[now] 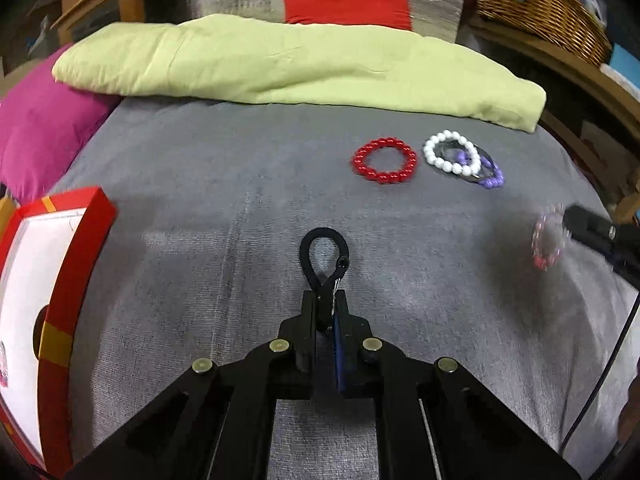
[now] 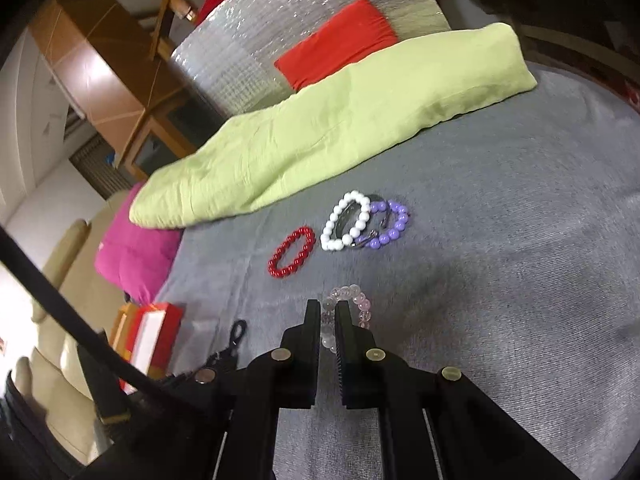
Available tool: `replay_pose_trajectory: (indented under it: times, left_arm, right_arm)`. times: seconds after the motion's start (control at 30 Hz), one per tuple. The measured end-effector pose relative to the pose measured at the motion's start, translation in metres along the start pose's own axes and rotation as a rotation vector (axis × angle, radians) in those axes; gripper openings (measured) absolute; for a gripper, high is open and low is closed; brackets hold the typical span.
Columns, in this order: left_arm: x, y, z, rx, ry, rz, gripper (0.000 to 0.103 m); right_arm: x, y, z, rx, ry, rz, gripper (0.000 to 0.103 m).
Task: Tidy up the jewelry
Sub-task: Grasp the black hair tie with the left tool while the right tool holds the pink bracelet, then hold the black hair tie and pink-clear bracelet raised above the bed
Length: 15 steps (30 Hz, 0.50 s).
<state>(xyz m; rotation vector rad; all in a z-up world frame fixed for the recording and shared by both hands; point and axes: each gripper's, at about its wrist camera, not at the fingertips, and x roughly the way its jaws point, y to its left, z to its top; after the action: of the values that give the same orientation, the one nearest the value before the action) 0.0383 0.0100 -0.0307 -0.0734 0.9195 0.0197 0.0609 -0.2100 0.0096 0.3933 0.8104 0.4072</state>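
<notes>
My left gripper (image 1: 327,294) is shut on a black cord bracelet (image 1: 323,255), held over the grey blanket (image 1: 200,200). My right gripper (image 2: 328,306) is shut on a pale pink bead bracelet (image 2: 354,304); it shows blurred in the left wrist view (image 1: 548,240). A red bead bracelet (image 1: 385,160) (image 2: 291,252) lies on the blanket. Right of it lie a white bead bracelet (image 1: 452,153) (image 2: 347,220), a purple bead bracelet (image 1: 490,176) (image 2: 390,226) and a dark bangle (image 2: 360,240), overlapping. A red box with a white inside (image 1: 52,280) (image 2: 154,336) sits at the left.
A folded green cloth (image 1: 280,68) lies across the far side of the blanket. A magenta cushion (image 1: 40,128) is at the far left, a red cloth (image 1: 346,6) behind, a wicker basket (image 1: 540,4) at the far right.
</notes>
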Motion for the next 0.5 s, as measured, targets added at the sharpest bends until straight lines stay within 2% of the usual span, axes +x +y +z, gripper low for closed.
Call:
replay_pose_trajectory:
  times: [0.27, 0.5]
  left_arm:
    - [0.0019, 0.0061, 0.0036, -0.047, 0.010, -0.025, 0.008]
    - [0.0027, 0.0062, 0.0029, -0.045, 0.005, -0.015, 0.008]
  right_arm:
    - [0.0104, 0.0033, -0.0053, -0.032, 0.030, -0.018, 0.008]
    - [0.0111, 0.0078, -0.0082, -0.048, 0.039, -0.012, 0.008]
